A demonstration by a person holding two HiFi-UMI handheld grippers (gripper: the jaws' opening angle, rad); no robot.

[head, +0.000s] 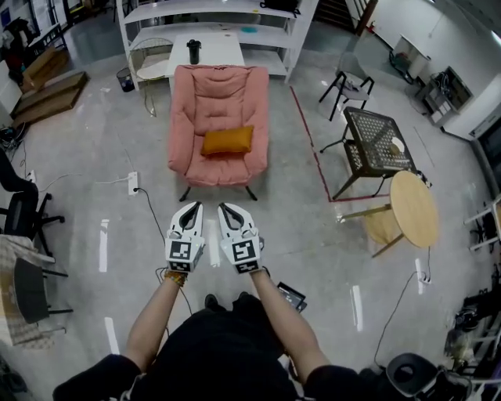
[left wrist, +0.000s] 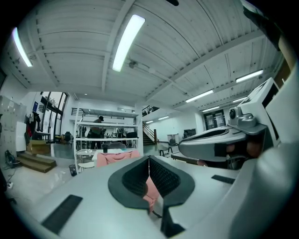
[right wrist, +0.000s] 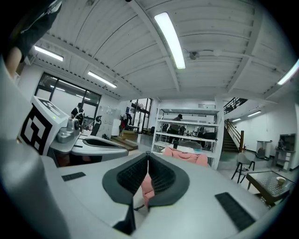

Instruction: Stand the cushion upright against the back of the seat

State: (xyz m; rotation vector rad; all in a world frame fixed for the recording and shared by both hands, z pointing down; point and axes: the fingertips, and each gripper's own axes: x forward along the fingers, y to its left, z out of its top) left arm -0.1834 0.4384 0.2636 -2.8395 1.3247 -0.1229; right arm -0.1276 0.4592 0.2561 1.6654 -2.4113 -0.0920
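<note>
- The orange cushion (head: pixel 228 141) is on the seat of the pink armchair (head: pixel 219 168), about in the middle, with its long side across the chair. It seems to lie flat or only a little tilted, not to stand against the backrest, so I judge the task is not yet begun.
- The person stands on the floor in front of the armchair, well apart from it. For this reason neither gripper is near the cushion.
- The left gripper (head: pixel 192 206) has its jaws fully together with nothing between them. In the left gripper view the dark pads (left wrist: pixel 161 175) meet at the tip, and the pink in the gap below them is only the far armchair.
- The right gripper (head: pixel 226 207) is also closed and empty, its pads (right wrist: pixel 161 173) meeting in the same way.
- Both grippers are held side by side, just beside each other, and point at the chair. This looks like a ready pose before the approach.
- To continue, I think the person must walk closer and open the jaws, because the cushion is soft and wide.
- Behind the armchair are a white shelf (head: pixel 219 16) and a small white table with a black cup (head: pixel 193 52), so the chair is best reached from the front.
</note>
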